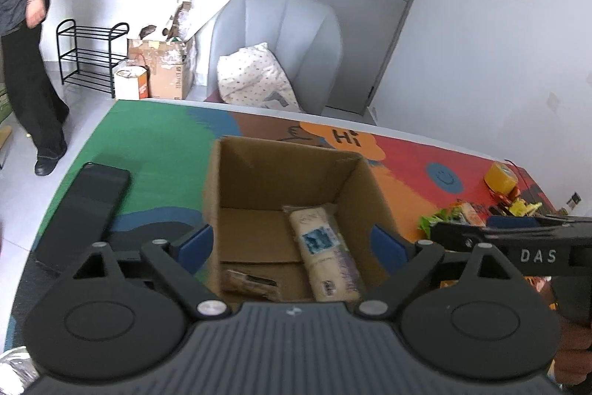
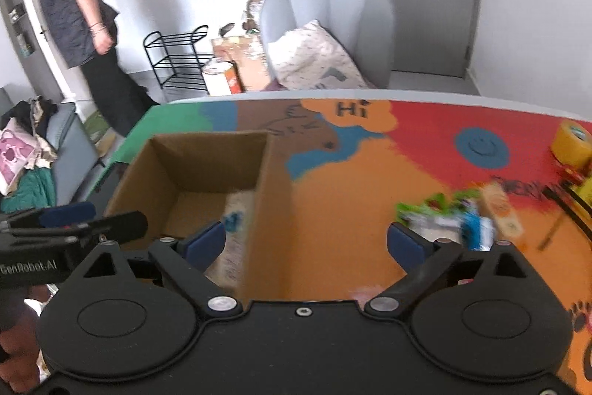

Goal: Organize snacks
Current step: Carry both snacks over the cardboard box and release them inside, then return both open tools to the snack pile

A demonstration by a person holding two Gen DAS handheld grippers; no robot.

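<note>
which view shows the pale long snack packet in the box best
The left wrist view: it looks straight down into the cardboard box, so the pale snack packet lies in full view on the bottom. In the right wrist view the box wall hides most of it, and the picture is blurred.

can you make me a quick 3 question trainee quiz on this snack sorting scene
1. True or false: the open brown cardboard box already holds snack packets.
2. Which item lies on the table beside the box, on its far side from the snack pile? A) flat black phone B) red mug C) silver spoon
3. Fill in: both the left tool and the right tool have their jaws ____.

Key:
1. True: a long pale wrapped snack packet and a smaller dark packet lie inside.
2. A, the flat black phone.
3. Open, nothing between them.
</note>
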